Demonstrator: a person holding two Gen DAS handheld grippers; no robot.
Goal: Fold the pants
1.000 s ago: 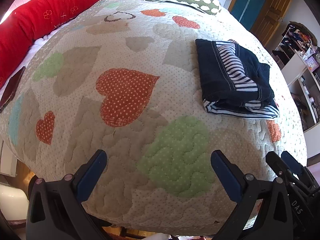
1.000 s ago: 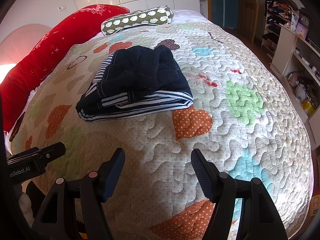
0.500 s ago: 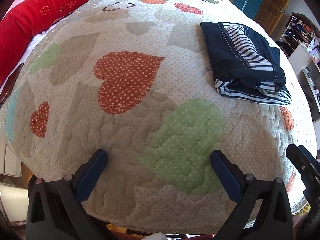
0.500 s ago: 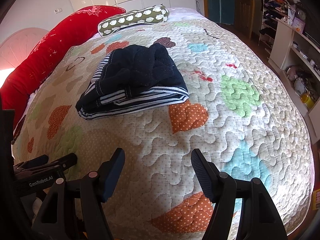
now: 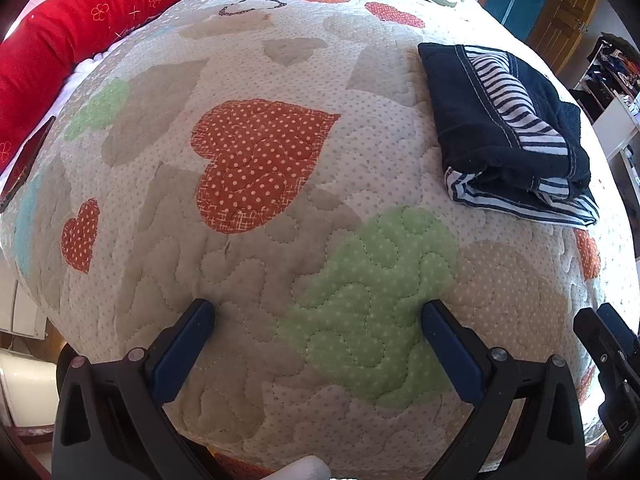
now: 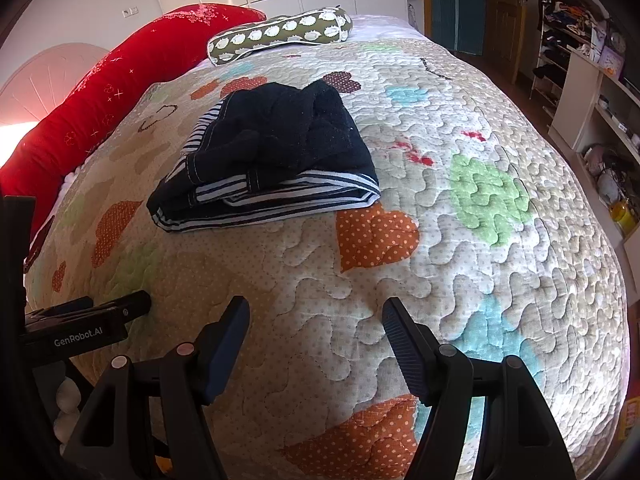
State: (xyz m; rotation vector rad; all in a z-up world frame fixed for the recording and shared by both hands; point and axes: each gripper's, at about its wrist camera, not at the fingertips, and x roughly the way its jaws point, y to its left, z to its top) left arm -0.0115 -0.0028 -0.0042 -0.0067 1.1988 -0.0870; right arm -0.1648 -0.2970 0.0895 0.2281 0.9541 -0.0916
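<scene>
The pants (image 5: 508, 128) are dark navy with a blue-and-white striped lining, folded into a compact bundle on the quilted bed cover (image 5: 280, 160). They lie at the upper right of the left wrist view and at centre left of the right wrist view (image 6: 276, 156). My left gripper (image 5: 316, 320) is open and empty, over the near edge of the bed, well short of the pants. My right gripper (image 6: 316, 316) is open and empty too, in front of the pants and apart from them. The left gripper also shows at the left edge of the right wrist view (image 6: 88, 320).
A long red cushion (image 6: 120, 88) runs along the bed's left side. A green patterned bolster (image 6: 280, 34) lies at the head. Shelves with clutter (image 6: 600, 100) stand to the right. White wardrobes and a wooden door (image 6: 508, 8) are behind.
Both grippers have drifted a little over the bed and stayed open. The left view has shifted, so the pants sit nearer its right edge. The pants have not moved.
</scene>
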